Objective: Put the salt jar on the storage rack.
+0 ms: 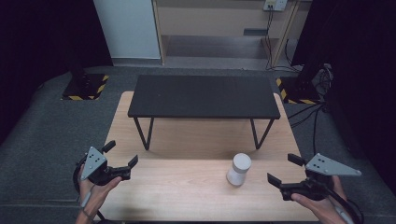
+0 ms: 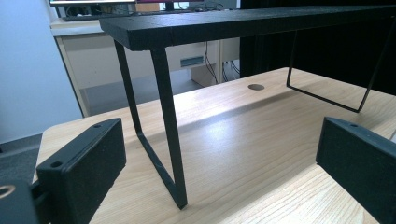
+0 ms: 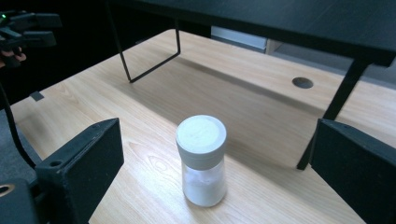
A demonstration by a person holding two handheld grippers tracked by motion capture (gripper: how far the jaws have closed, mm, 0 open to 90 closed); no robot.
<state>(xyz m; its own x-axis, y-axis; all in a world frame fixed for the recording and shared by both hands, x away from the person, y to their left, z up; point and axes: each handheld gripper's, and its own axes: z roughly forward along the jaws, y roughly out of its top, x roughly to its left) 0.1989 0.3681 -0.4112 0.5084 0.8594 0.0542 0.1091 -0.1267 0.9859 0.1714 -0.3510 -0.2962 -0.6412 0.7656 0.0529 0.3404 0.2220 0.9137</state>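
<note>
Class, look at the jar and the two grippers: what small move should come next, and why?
Probably ease the right gripper forward so its open jaws pass either side of the jar. The jar stands upright on the table, untouched, directly ahead of it; the left gripper is farther away.

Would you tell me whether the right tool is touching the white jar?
Apart: in the right gripper view, the jar stands between the open jaws, bare table visible on both sides.

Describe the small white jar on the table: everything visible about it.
The jar is a small cylinder with a pale grey-white lid, slightly wider than its translucent body, which looks partly filled with something white. It stands upright, lid on, on the wooden table in front of the black shelf. Nothing grips it; the right gripper is open beside it.
</note>
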